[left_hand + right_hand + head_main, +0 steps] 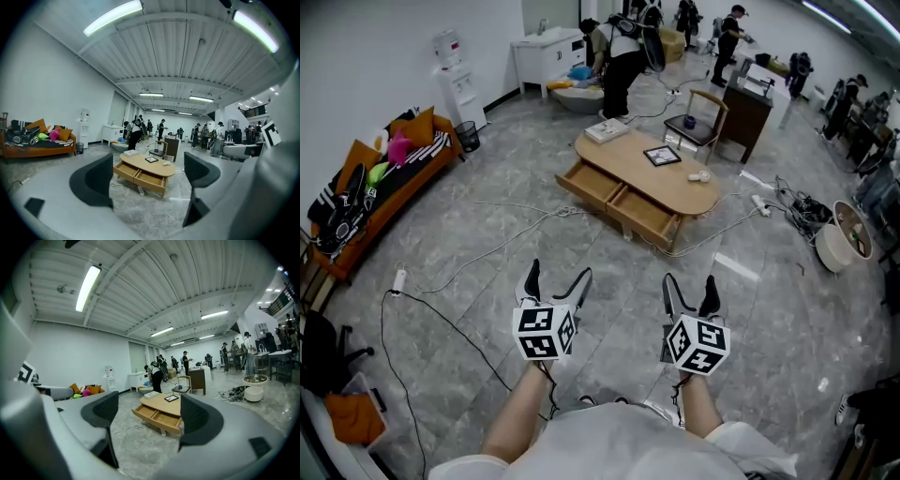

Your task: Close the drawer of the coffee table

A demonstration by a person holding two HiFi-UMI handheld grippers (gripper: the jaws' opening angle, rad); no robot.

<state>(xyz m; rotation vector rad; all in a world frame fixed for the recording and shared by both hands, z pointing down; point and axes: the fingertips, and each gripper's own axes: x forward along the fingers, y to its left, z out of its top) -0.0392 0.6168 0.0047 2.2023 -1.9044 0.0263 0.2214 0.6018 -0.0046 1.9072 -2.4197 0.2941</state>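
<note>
In the head view, the left gripper [559, 277] and right gripper [690, 286] hung side by side, both wide open and empty, well apart from the coffee table [675, 183], whose two drawers [623, 202] stood pulled out toward the person. The left gripper view framed those drawers between parted jaws holding nothing, seemingly lined up for an approach. The right gripper view showed the same

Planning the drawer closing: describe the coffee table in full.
The coffee table is light wood with a long rounded top, standing on the grey tiled floor. Its left drawer and right drawer, side by side, are both pulled out and look empty. On top lie a white book, a dark frame and a small white object. A cable lies by its base.
</note>
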